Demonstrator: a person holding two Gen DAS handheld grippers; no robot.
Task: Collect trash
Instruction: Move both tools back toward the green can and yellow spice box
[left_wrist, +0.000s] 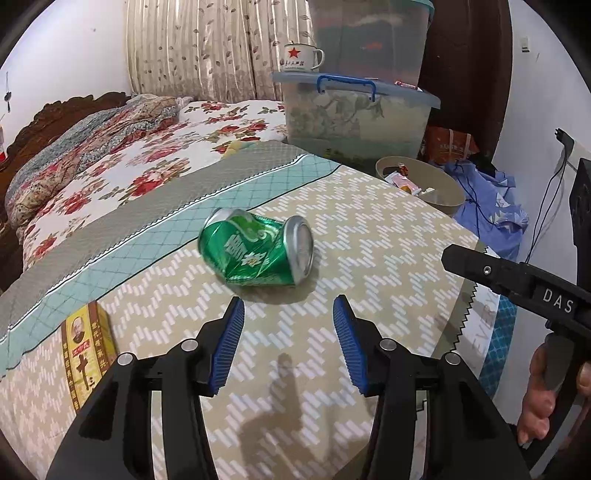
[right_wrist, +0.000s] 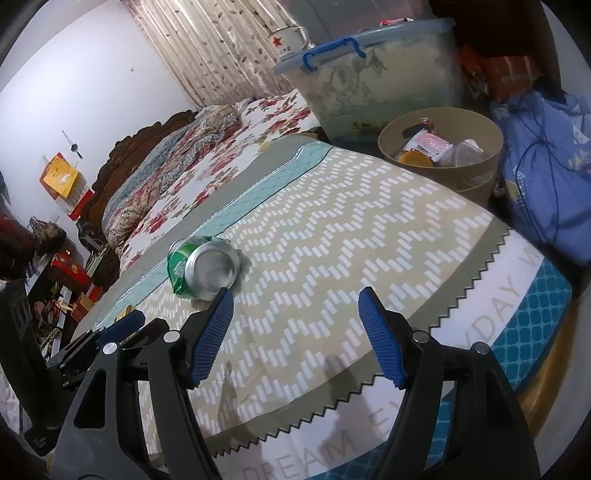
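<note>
Nearest, left black gripper with blue ribbed pads (left_wrist: 288, 343): spread wide, empty, low over the beige zigzag-patterned bed cover (left_wrist: 369, 236). Right black gripper with blue ribbed pads (right_wrist: 295, 336): likewise wide apart, holding nothing. Just beyond the left fingertips, apart from them, a crushed green aluminium drink can (left_wrist: 256, 253) lying on its side on the cover. At the left edge, a yellow cardboard box (left_wrist: 86, 347). Farther off, past the bed's corner, a round tan trash bin (right_wrist: 441, 147) with wrappers inside. Behind it, a clear plastic storage box with blue handle (left_wrist: 354, 114).
</note>
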